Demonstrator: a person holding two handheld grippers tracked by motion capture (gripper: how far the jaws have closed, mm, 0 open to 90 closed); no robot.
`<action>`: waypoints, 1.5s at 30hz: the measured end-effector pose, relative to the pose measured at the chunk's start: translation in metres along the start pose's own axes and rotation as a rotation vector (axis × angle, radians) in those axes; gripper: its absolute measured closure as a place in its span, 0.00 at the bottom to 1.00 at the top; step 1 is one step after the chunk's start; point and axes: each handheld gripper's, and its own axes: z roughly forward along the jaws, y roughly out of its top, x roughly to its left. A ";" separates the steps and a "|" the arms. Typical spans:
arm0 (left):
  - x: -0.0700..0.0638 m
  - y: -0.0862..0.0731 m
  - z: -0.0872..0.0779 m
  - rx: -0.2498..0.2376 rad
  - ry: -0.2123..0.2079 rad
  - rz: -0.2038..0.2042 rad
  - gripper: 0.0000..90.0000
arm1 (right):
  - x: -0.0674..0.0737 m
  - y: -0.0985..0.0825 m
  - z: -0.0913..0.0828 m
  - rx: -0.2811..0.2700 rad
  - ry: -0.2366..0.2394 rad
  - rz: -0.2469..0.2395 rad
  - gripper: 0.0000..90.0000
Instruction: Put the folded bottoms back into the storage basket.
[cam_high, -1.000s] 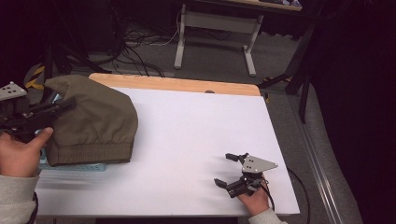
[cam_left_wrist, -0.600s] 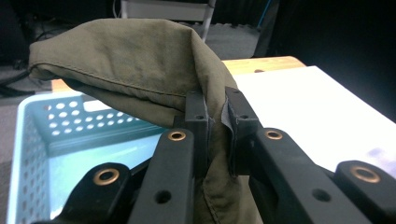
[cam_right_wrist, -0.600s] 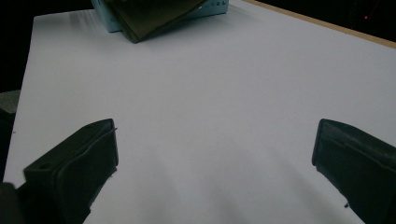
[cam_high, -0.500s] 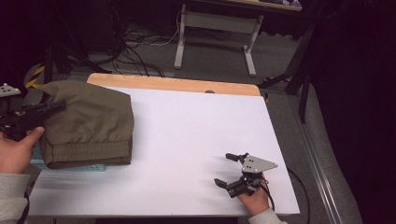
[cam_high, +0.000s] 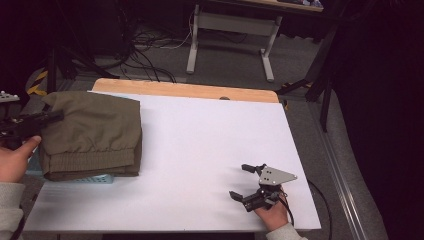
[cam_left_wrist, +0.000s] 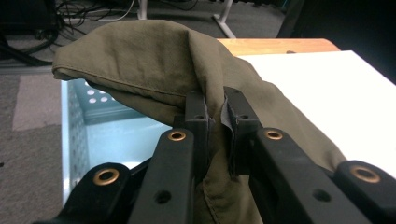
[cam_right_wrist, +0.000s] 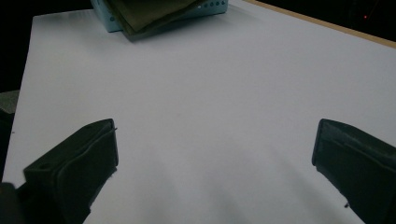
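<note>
Two hands work at the white desk (cam_high: 200, 150), one at each lower corner of the high view. The left hand (cam_high: 15, 160), at the far left edge of the frame, reaches in level from beyond the desk's side and points its left tongs (cam_high: 50, 117) toward the right. In the left gripper view those tongs (cam_left_wrist: 217, 116) are pinched together on a raised fold of the olive-green garment (cam_left_wrist: 154, 56), the cloth bunched between the two pads and draping over both sides.

The garment (cam_high: 92, 132) lies folded at the left of the desk, its ribbed hem toward the bottom of the frame. It rests on a pale blue perforated basket (cam_high: 97, 178), whose edge peeks out underneath; the basket's wall (cam_left_wrist: 77, 116) shows at the left of the left gripper view.

The right hand (cam_high: 272, 215) sits low at the lower right, near the desk's front edge. Its right tongs (cam_high: 245, 181) point left across the bare surface, jaws spread wide with nothing between them, seemingly just above the desk, though the angle makes contact hard to judge.
</note>
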 end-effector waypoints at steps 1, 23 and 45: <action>0.001 0.000 0.000 0.004 0.001 -0.004 0.91 | 0.000 0.000 0.000 0.000 0.001 0.000 0.01; 0.034 -0.004 0.016 0.113 0.076 -0.015 0.91 | 0.000 0.000 -0.001 -0.004 -0.002 -0.002 0.01; 0.054 -0.006 0.031 0.163 0.134 0.010 0.90 | 0.000 0.000 -0.001 -0.002 -0.006 0.000 0.01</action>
